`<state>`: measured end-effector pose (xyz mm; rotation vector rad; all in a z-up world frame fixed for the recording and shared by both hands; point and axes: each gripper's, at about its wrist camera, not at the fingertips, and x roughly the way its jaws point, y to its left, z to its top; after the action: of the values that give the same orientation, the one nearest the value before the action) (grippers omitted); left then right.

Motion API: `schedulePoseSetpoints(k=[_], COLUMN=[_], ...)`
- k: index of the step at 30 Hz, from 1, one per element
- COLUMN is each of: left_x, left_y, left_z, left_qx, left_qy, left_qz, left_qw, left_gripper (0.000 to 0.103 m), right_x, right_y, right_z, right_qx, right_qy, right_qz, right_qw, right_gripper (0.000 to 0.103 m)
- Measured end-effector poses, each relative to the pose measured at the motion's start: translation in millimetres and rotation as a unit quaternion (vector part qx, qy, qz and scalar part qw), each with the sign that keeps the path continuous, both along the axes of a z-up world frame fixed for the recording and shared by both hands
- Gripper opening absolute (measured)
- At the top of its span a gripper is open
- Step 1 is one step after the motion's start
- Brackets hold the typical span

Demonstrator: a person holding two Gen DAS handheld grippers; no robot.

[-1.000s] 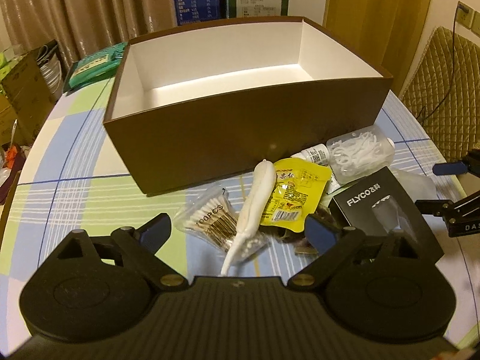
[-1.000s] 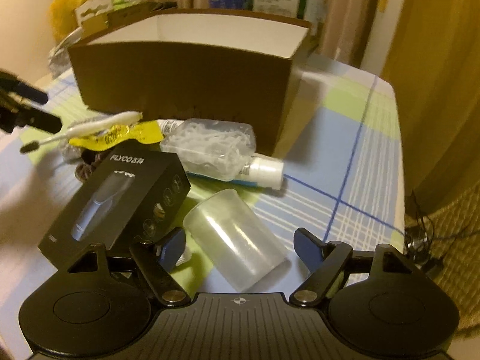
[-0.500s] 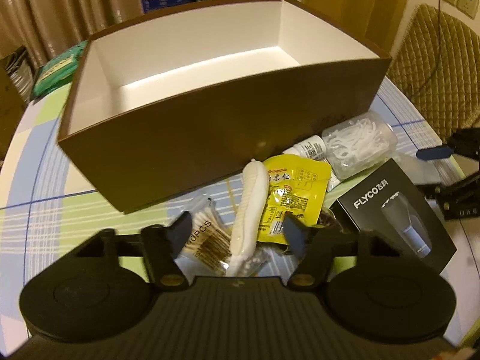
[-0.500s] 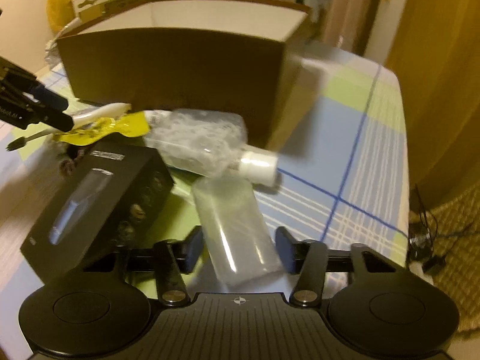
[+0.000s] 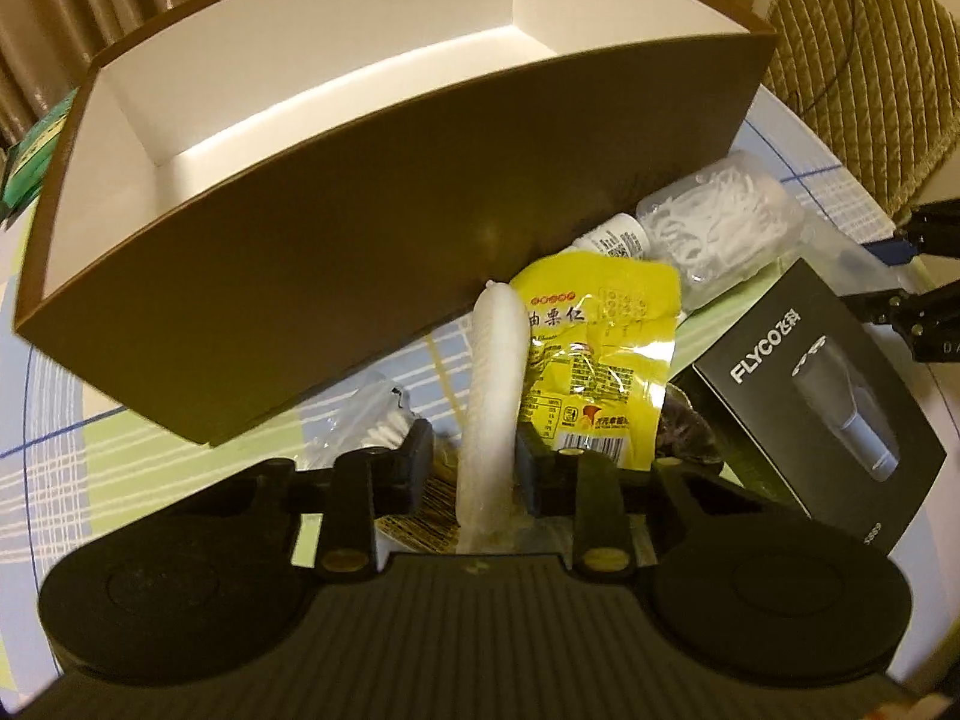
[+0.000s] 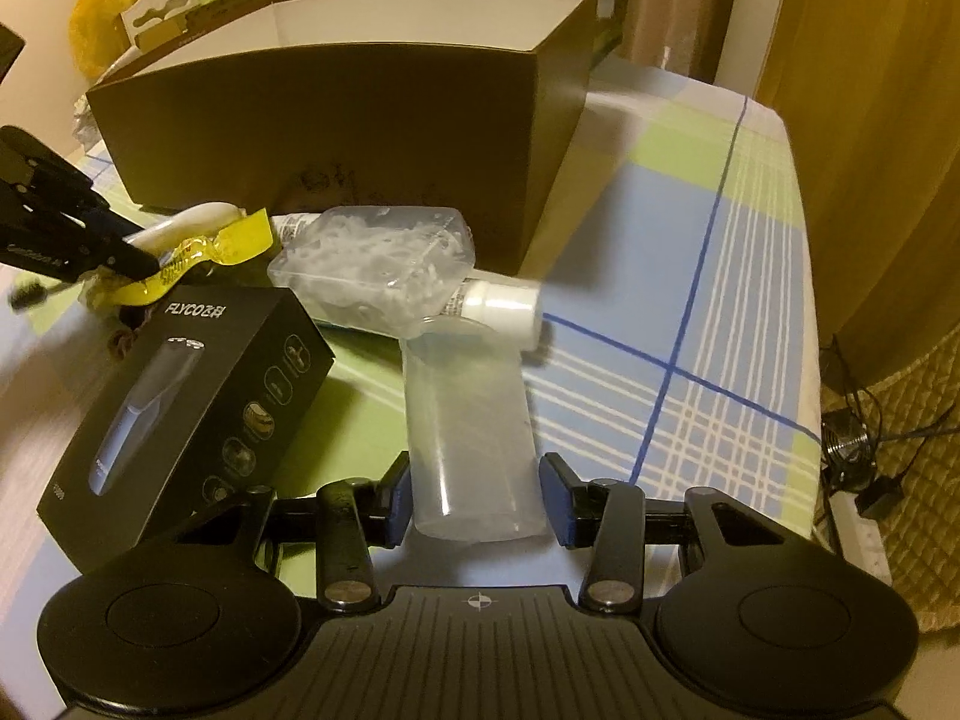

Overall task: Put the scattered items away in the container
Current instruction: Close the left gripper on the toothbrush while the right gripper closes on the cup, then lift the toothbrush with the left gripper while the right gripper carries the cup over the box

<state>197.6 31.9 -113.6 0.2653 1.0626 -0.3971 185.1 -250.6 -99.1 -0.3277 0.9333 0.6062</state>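
A brown box with a white inside stands open on the checked table; it also shows in the right wrist view. My left gripper is shut on a white toothbrush handle, which lies over a yellow snack packet and a bag of cotton swabs. My right gripper is closed against both sides of a clear plastic cup lying on its side. A black FLYCO box, a clear tub of floss picks and a white bottle lie beside it.
The left gripper shows at the left edge of the right wrist view. A quilted chair stands to the right of the table. Cartons and curtains stand behind the box. Cables and a power strip lie on the floor.
Both grippers moved forward and closed: the left around the toothbrush handle, the right around the clear cup, which has turned to point away from the camera.
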Motion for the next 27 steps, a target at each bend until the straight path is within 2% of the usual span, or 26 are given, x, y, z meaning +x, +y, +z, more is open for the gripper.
schedulePoseSetpoints(k=[2,6,12,20,27], left_x=[2,-1,-14,-36,-55], left_y=[-4,-5,6,16,13], left_z=[-3,-2,8,29,46], left_qx=[0.01,0.01,-0.007,-0.041,-0.055], left_qy=[0.001,-0.002,-0.01,-0.022,-0.035], left_qz=[-0.007,-0.004,0.032,0.083,0.112], left_qw=[0.9999,0.9999,0.9994,0.9955,0.9916], left_gripper=[0.013,0.013,0.013,0.013,0.013], right_x=[0,-1,0,-5,-9], right_y=[1,2,0,-6,-5], right_z=[0,-2,0,16,13], right_qx=[-0.002,-0.001,0.004,0.057,0.037], right_qy=[-0.002,-0.001,0.018,0.047,0.048], right_qz=[0.0,-0.004,-0.013,-0.039,-0.037], right_qw=[1.0,1.0,1.0,0.996,0.997], right_gripper=[0.042,0.041,0.04,0.036,0.034])
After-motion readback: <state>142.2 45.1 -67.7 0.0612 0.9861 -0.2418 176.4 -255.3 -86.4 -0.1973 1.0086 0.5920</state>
